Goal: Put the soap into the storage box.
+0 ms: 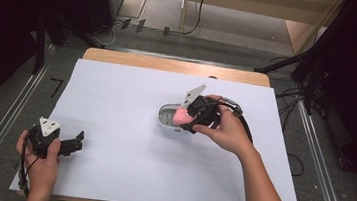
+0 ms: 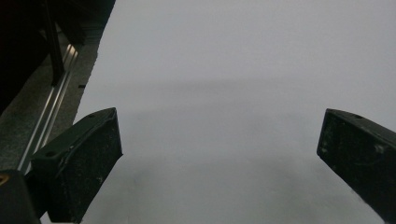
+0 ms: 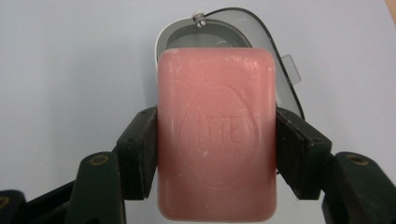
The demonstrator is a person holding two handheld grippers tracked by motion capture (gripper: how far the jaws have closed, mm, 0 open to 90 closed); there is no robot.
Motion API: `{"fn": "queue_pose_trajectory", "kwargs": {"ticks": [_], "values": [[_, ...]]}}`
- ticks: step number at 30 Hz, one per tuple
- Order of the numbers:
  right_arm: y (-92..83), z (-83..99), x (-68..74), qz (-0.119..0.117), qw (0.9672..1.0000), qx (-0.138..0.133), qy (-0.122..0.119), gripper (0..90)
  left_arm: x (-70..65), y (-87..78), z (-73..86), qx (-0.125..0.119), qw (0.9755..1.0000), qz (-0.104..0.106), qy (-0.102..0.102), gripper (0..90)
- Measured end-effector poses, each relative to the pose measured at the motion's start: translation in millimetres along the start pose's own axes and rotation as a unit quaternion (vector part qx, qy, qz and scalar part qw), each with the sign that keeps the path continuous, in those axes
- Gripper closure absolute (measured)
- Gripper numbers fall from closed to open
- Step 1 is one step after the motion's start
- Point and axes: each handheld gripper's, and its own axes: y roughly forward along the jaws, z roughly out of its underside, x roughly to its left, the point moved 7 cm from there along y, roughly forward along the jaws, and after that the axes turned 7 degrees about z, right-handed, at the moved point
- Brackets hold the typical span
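A pink bar of soap (image 3: 216, 133) with a stamped oval mark is clamped between the two black jaws of my right gripper (image 3: 216, 156). It hangs just above an open soap box (image 3: 173, 35) whose clear lid (image 3: 280, 74) is swung aside. From the high view the right gripper (image 1: 190, 118) holds the soap (image 1: 183, 115) over the grey box (image 1: 165, 117) at the table's middle. My left gripper (image 1: 79, 143) rests near the front left corner, jaws wide apart over bare white sheet (image 2: 219, 93), holding nothing.
A white sheet (image 1: 124, 165) covers the wooden table (image 1: 170, 64). Metal rails (image 1: 2, 127) run along both sides of the table. Cables (image 1: 292, 97) lie on the floor at the right. Dark stands and curtains flank the table.
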Motion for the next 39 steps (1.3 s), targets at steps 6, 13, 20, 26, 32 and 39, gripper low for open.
{"fn": "queue_pose_trajectory", "kwargs": {"ticks": [6, 13, 20, 26, 32, 39], "values": [[3.2, -5.4, -3.3, 0.005, 0.9998, -0.004, -0.017, 38.7, 0.1, -0.1, 0.0, 0.000, 1.0000, 0.000, 0.000, 0.1], [10.0, -10.0, -4.5, 0.009, 0.9983, -0.006, -0.058, 38.6, 0.0, 0.0, 0.0, 0.000, 1.0000, 0.000, 0.000, 0.1], [16.0, -11.4, -6.7, 0.009, 0.9978, -0.006, -0.066, 38.6, 0.1, 0.0, 0.0, 0.001, 1.0000, 0.001, 0.000, 0.1], [17.5, -13.4, -7.1, 0.007, 0.9973, -0.009, -0.072, 38.7, 0.1, 0.0, 0.0, 0.001, 1.0000, 0.001, 0.000, 0.1], [18.2, -14.9, -9.1, 0.008, 0.9975, -0.009, -0.070, 38.7, 0.0, 0.0, 0.0, 0.000, 1.0000, 0.000, 0.000, 0.1], [21.8, -14.8, -9.2, 0.002, 0.9975, -0.007, -0.070, 38.6, 0.2, 0.1, 0.0, 0.001, 1.0000, 0.001, -0.001, 0.1]]}}
